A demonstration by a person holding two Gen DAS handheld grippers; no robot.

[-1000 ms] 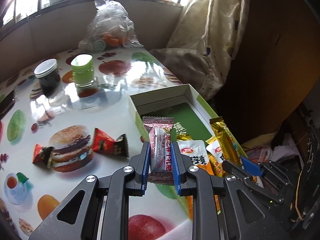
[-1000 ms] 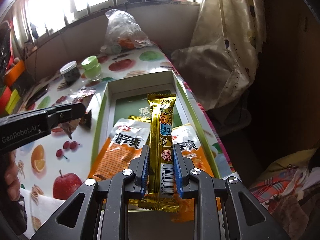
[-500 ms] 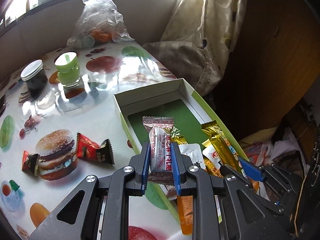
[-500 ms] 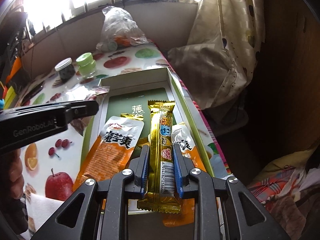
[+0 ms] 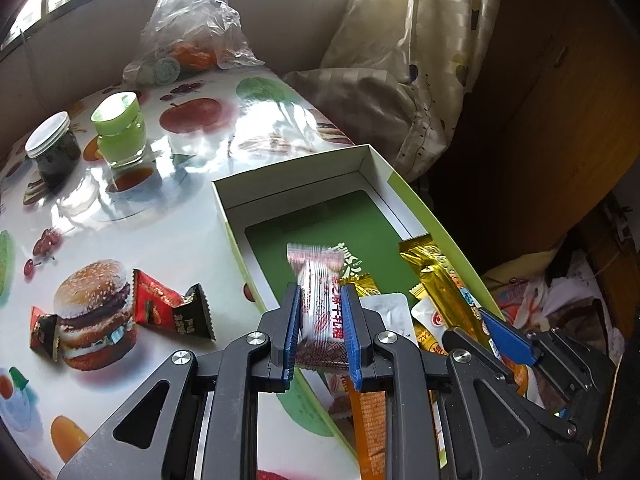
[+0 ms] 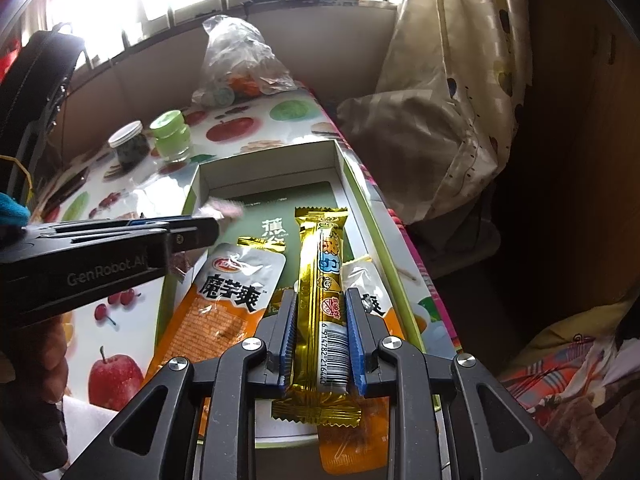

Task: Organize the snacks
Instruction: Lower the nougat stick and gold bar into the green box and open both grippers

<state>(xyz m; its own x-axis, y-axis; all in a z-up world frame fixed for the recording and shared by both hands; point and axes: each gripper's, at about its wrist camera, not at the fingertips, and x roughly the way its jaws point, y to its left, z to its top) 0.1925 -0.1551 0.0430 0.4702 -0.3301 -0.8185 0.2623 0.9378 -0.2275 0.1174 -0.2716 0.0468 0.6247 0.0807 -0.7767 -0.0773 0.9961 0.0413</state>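
Note:
My left gripper (image 5: 320,320) is shut on a white and red candy packet (image 5: 318,312), held over the left near part of the open green box (image 5: 296,184). In the right wrist view the same left gripper (image 6: 200,232) reaches in from the left, over the box's left wall (image 6: 192,192). My right gripper (image 6: 320,332) is shut on a long gold snack bar (image 6: 324,280), above the box's near end. Orange and white pouches (image 6: 228,292) lie in the box under both grippers. Two red and black wrapped candies (image 5: 172,310) lie on the table left of the box.
The fruit-print table (image 5: 180,220) carries a dark jar with a white lid (image 5: 52,148), a green-lidded jar (image 5: 120,128) and a clear plastic bag (image 5: 188,28) at the far end. A curtain (image 5: 420,60) hangs beyond the table's right edge. A person's hand (image 6: 48,360) holds the left gripper.
My left gripper has carried the candy packet rightward, from beside the box's left wall to over its inside. The right gripper has kept still with the gold bar.

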